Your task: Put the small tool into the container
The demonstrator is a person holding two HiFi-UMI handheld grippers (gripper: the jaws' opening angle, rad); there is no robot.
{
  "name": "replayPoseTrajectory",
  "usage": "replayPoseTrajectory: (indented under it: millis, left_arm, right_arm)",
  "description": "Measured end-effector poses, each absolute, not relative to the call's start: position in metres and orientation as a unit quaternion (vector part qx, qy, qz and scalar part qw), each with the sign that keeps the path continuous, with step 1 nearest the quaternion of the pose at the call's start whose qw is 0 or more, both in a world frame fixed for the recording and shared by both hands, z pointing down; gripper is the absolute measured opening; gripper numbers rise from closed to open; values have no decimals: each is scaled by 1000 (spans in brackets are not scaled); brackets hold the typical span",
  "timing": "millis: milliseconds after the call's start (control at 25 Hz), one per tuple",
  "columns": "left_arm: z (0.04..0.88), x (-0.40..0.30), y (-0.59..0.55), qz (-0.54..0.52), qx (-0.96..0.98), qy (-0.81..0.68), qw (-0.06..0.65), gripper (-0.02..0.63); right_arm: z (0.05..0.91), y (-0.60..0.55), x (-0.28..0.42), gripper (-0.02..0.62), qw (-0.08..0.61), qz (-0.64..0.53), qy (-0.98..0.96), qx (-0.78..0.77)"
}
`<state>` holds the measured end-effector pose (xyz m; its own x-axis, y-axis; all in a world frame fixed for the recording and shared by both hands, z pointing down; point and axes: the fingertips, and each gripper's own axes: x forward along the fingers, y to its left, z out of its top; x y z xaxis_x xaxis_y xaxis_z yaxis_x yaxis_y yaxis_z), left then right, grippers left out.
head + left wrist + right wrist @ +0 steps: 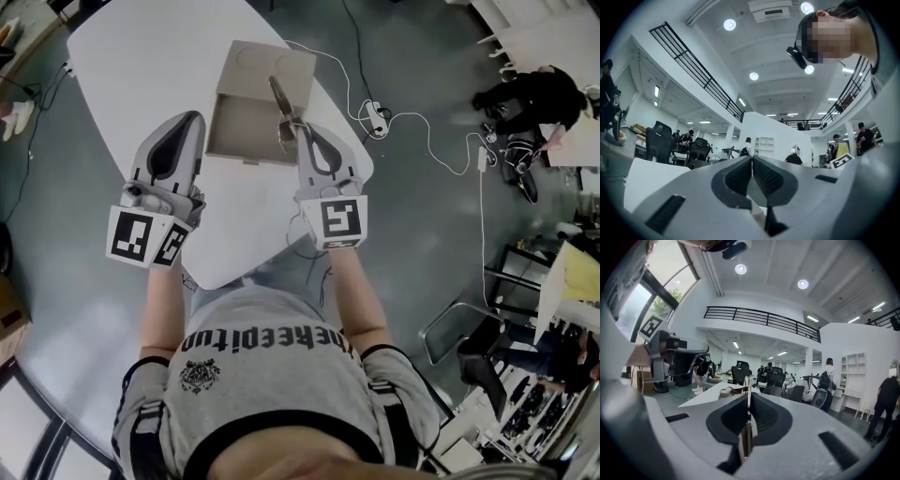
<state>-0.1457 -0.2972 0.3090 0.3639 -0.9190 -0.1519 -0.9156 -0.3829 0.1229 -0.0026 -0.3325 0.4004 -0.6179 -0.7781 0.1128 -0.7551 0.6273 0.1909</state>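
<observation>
An open cardboard box (pixel 246 120) sits on the far part of the white table (pixel 141 56). My right gripper (pixel 299 128) is shut on a thin metal tool (pixel 282 105). The tool sticks out ahead of the jaws over the box's right side. In the right gripper view the tool (pixel 747 425) stands on edge between the pads of the right gripper (pixel 749 398), with the box (pixel 727 391) just beyond them. My left gripper (pixel 193 118) hovers over the table left of the box. Its jaws are shut with nothing between them, as the left gripper (pixel 752 160) view also shows.
White cables and a power strip (pixel 375 117) lie on the floor right of the table. A person (pixel 536 97) crouches at the far right. A chair (pixel 459 339) stands at the lower right. The table's near edge runs just below both grippers.
</observation>
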Motion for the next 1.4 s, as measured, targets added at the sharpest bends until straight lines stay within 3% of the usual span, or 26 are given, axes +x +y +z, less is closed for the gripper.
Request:
replayPoseTrajectory:
  millis: [680, 1400]
  left_arm:
    - [341, -179, -321, -90, 816, -570, 28, 12]
    - [346, -213, -311, -77, 793, -603, 38, 12]
  right_arm:
    - [525, -374, -54, 1, 297, -154, -883, 329]
    - [604, -388, -82, 2, 415, -197, -853, 248]
